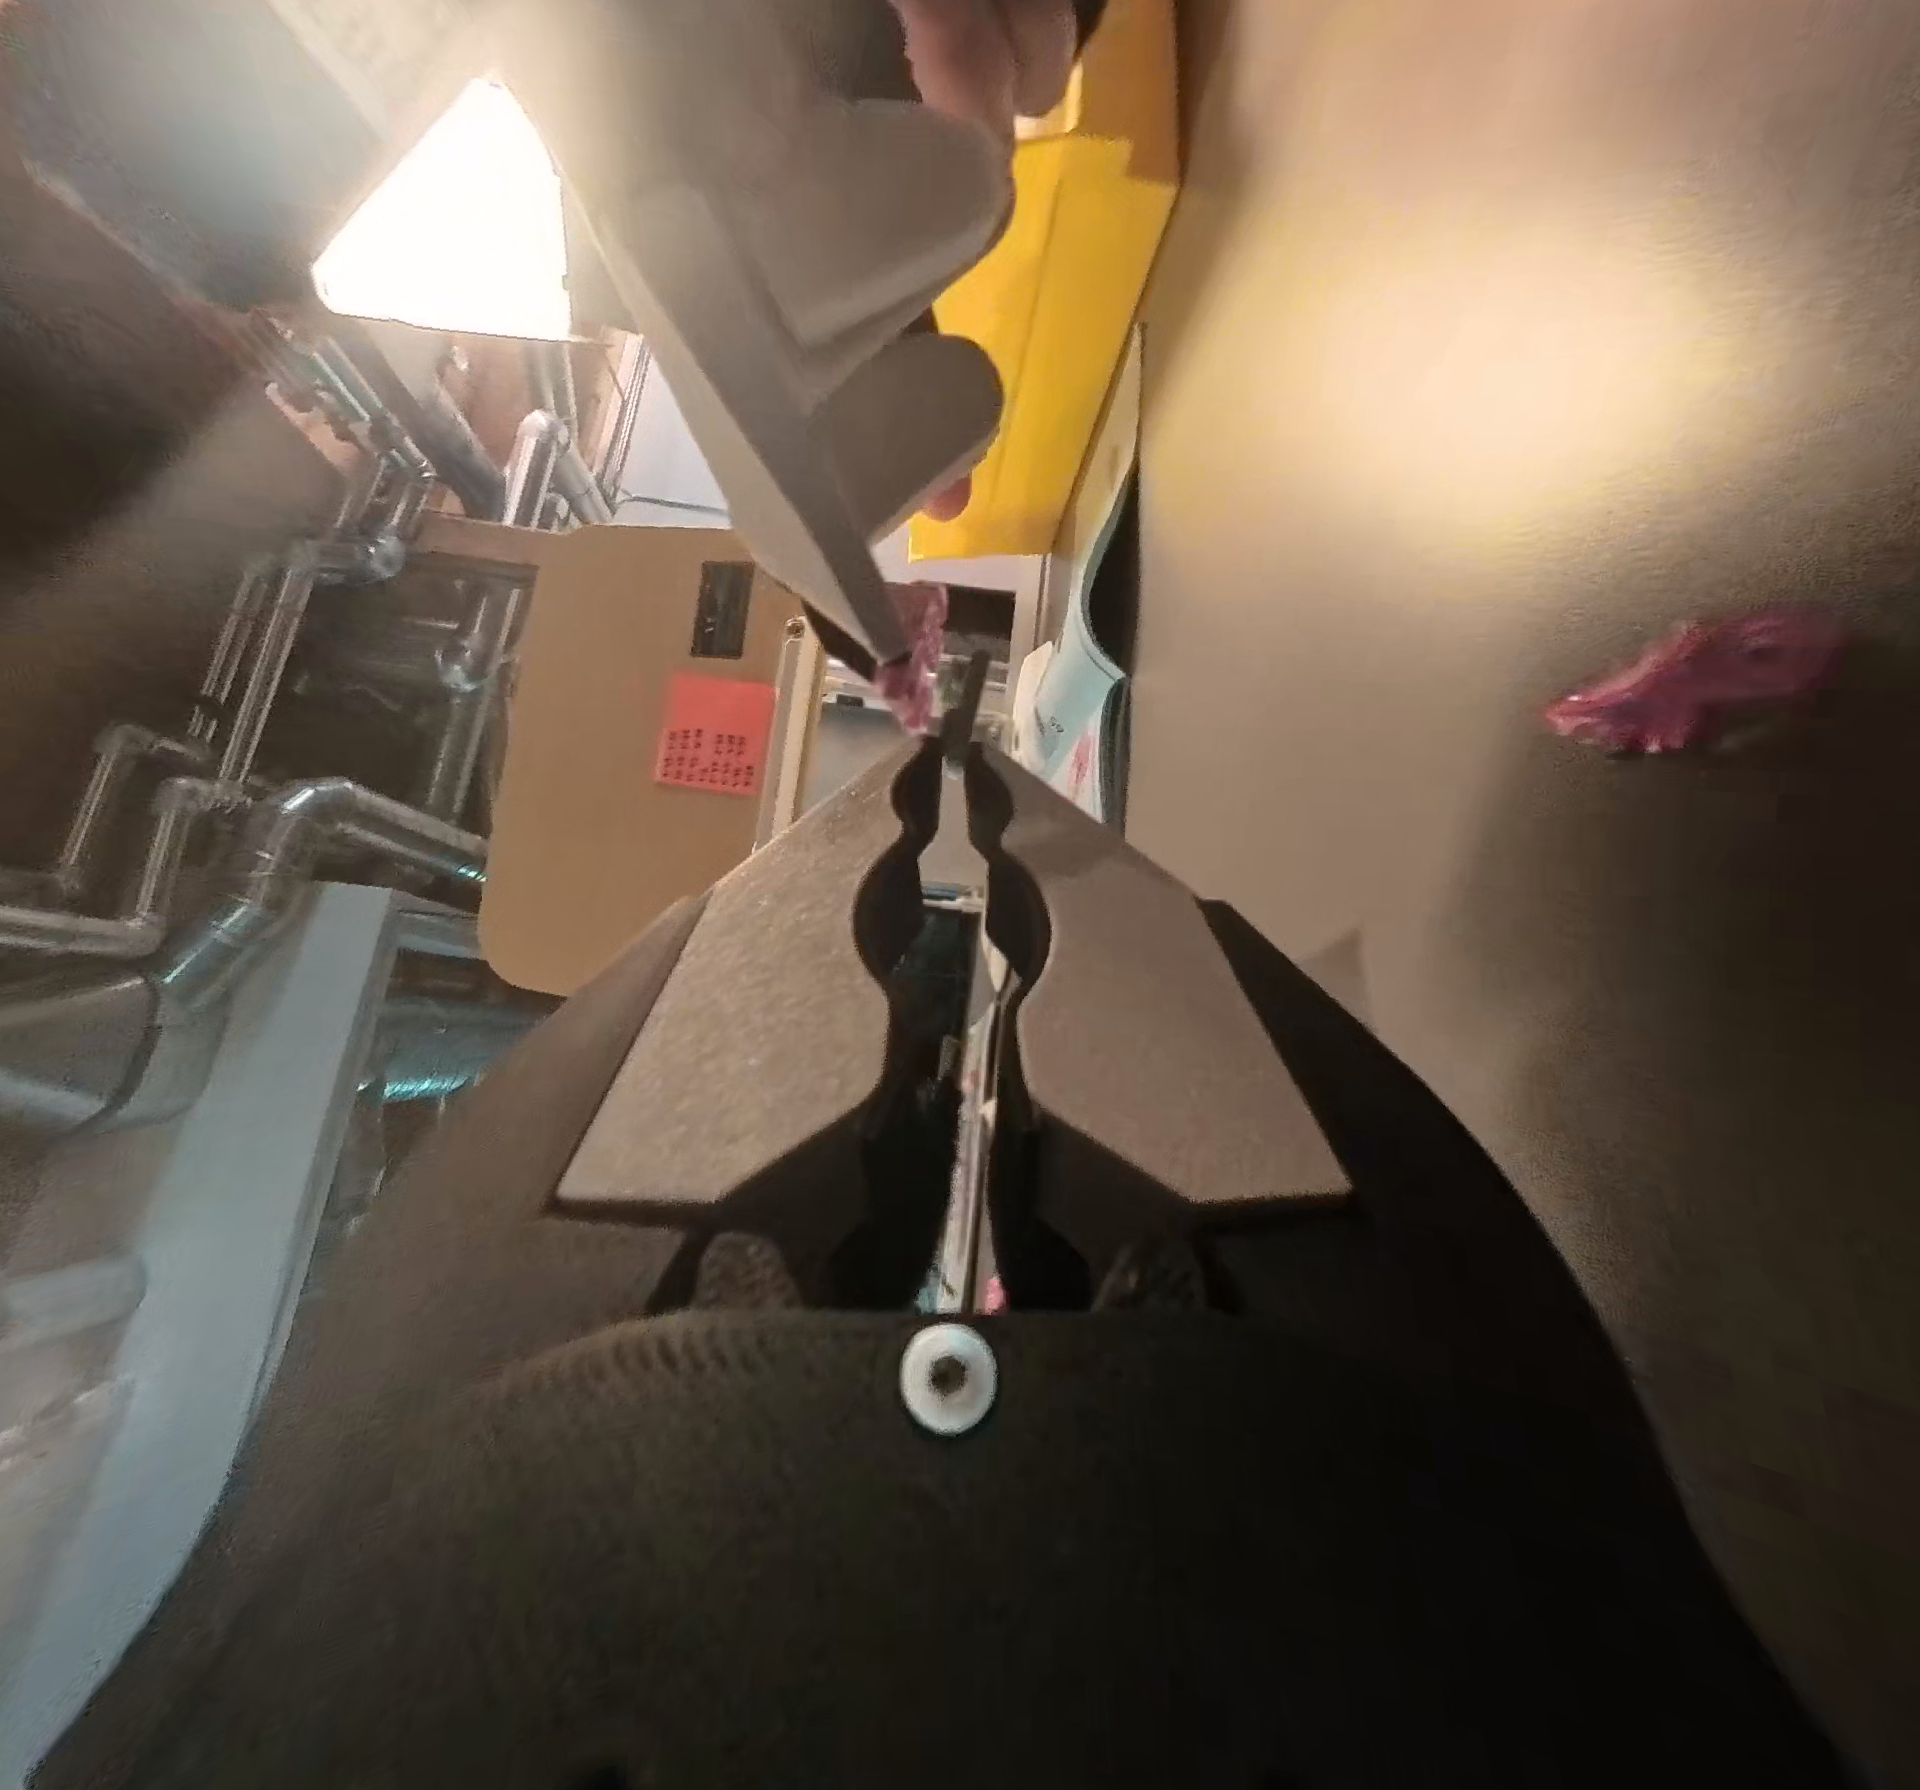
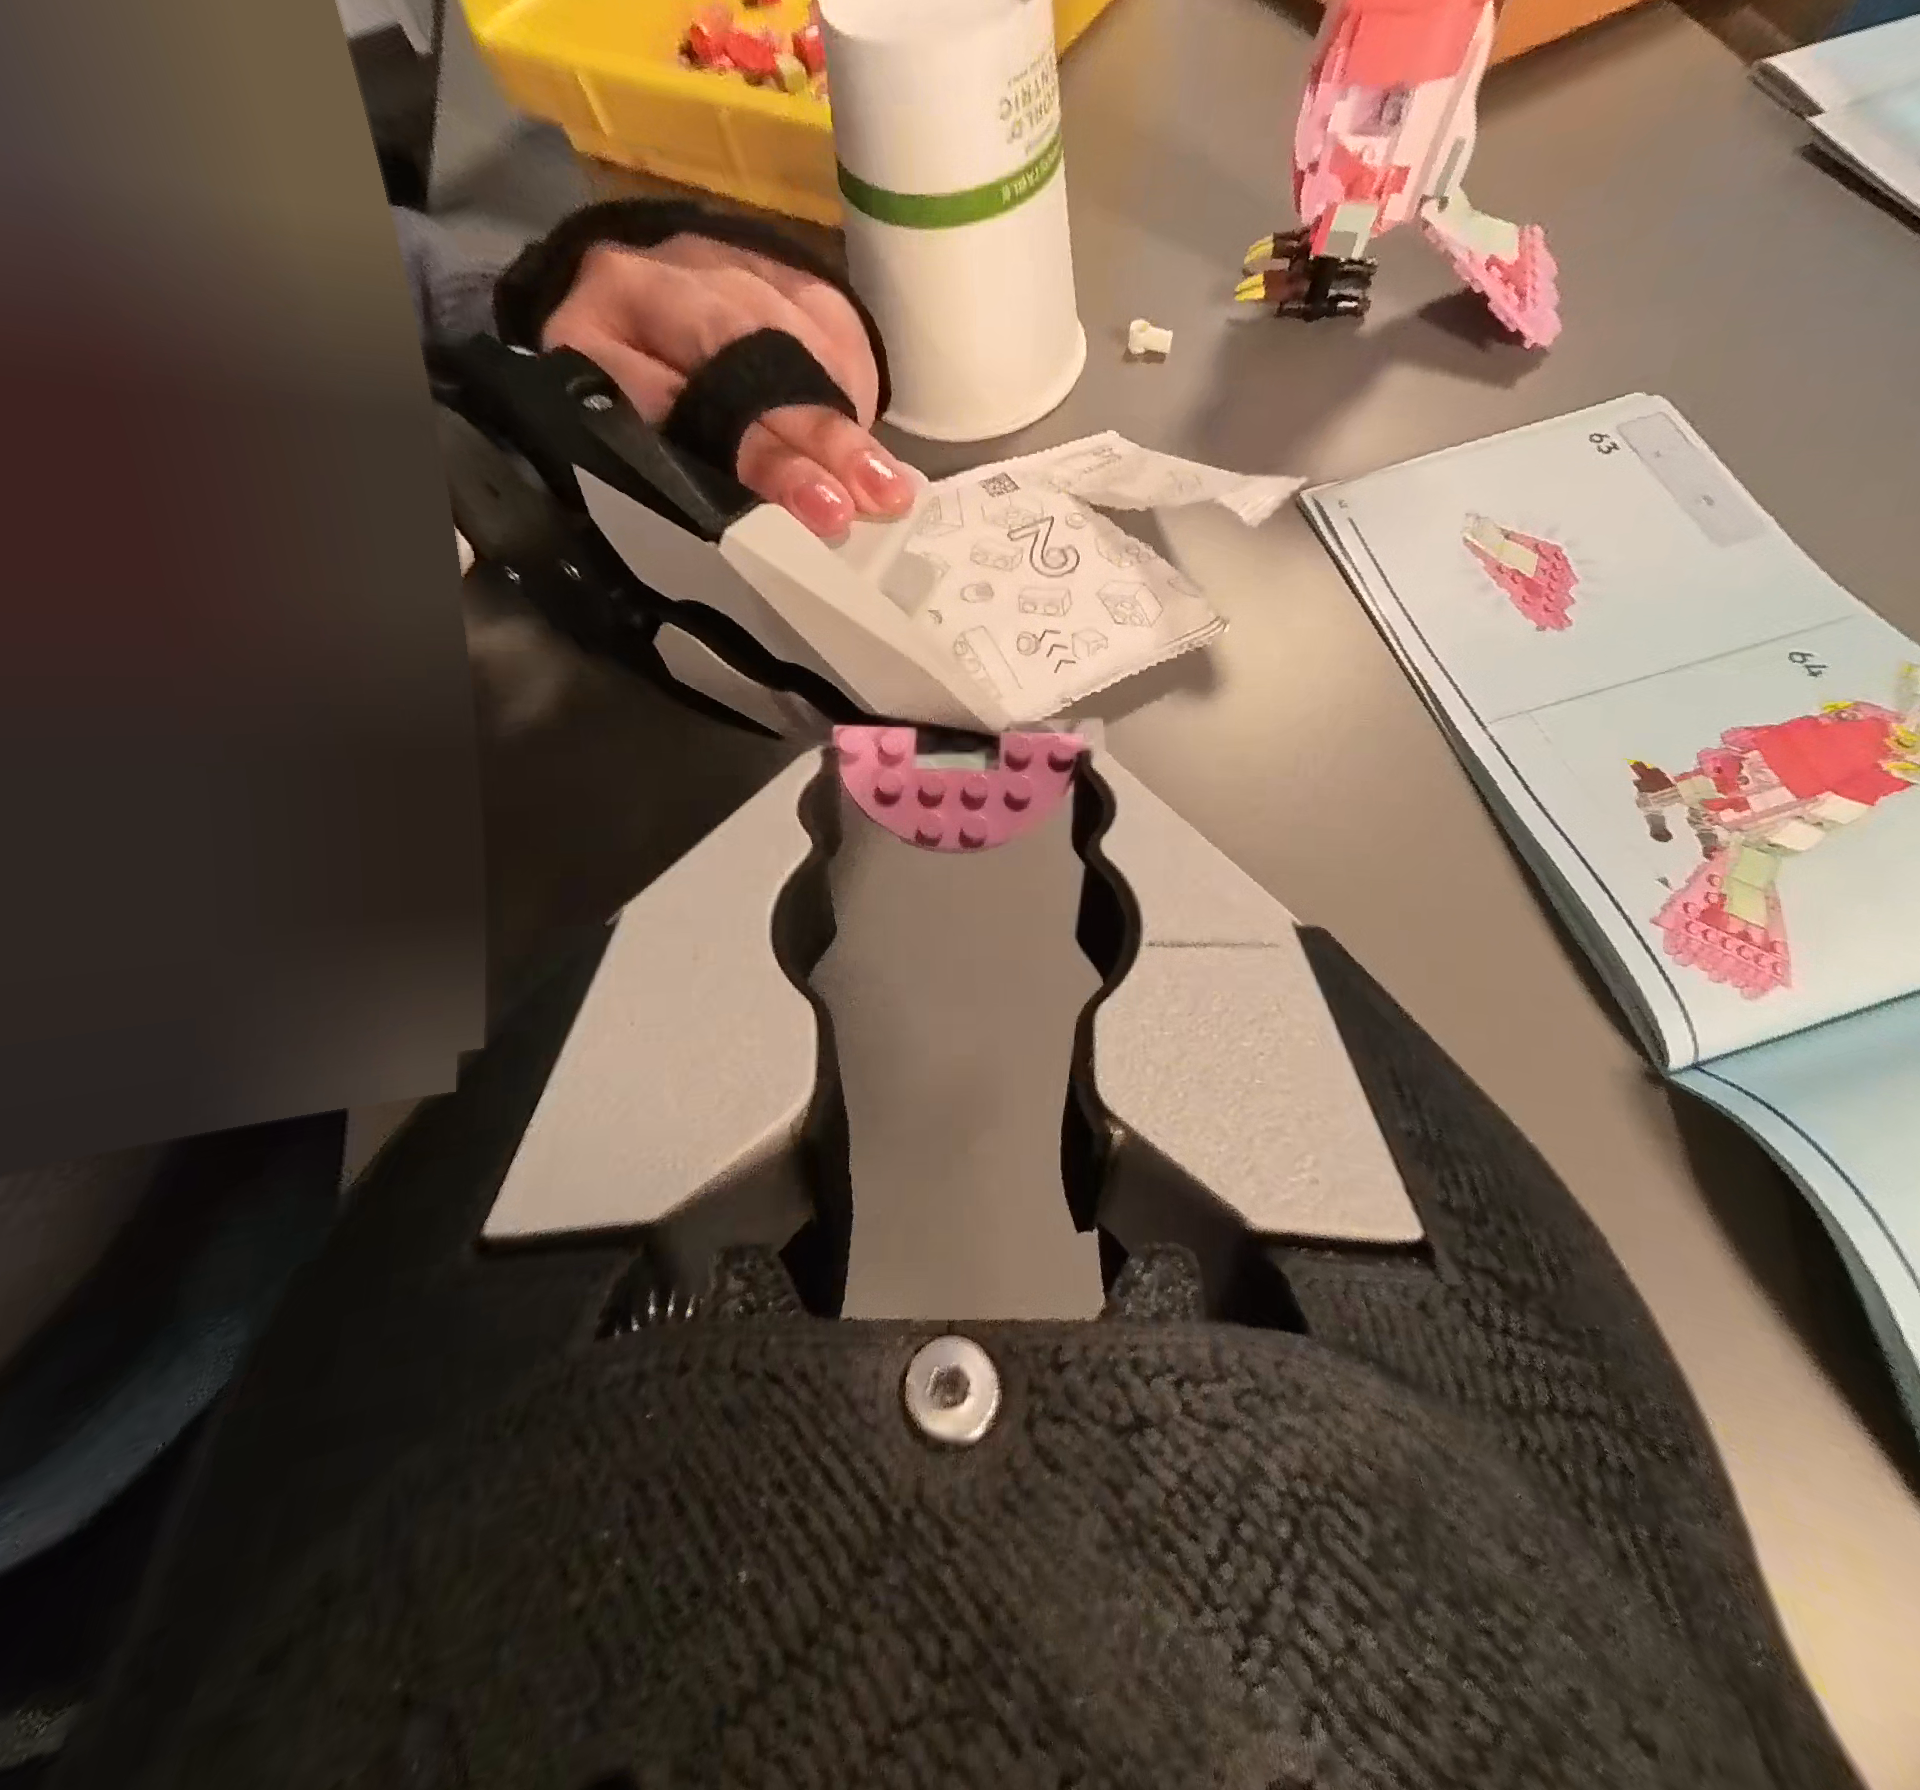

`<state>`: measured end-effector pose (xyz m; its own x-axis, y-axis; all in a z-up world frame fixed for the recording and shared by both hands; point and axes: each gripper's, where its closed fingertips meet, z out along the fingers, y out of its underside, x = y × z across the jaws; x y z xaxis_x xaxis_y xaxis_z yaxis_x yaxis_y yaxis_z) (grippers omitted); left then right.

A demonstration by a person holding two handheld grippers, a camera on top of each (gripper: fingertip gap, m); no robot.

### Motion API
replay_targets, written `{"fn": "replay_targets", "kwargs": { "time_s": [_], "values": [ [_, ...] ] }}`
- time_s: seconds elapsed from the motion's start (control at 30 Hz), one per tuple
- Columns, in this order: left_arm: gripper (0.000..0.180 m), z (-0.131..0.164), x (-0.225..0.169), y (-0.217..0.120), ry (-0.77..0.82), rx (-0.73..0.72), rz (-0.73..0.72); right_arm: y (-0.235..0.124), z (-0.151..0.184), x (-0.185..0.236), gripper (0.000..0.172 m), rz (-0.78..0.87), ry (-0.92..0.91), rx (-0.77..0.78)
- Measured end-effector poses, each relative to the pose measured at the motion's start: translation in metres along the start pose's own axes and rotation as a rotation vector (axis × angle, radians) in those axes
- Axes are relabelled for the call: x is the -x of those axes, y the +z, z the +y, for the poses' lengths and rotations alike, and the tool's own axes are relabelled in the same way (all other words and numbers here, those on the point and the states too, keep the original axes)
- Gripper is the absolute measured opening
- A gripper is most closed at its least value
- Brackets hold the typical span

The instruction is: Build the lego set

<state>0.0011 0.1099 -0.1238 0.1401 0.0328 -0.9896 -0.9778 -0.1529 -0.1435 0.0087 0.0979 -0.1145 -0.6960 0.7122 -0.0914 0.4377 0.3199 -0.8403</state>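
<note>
Each gripper has two pale grey, wedge-shaped fingers with wavy black inner edges, set on a black body. A black knitted cover wraps the right gripper's body, with a round silver screw at its middle. The left gripper bears a white-ringed screw on the same textured black. The hand wears a black fingerless glove with a loop round one finger.

One white paper cup, one yellow bin, one open booklet, one printed paper bag, two tools.
</note>
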Motion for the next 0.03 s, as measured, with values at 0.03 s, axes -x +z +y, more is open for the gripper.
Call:
{"fn": "replay_targets", "kwargs": {
  "time_s": [0.03],
  "values": [
    [0.003, 0.0004, 0.0021, -0.0001, -0.003, 0.004, -0.011, 0.0004, -0.0001, -0.0009, 0.044, 0.009, -0.004, 0.014]
  ]
}}
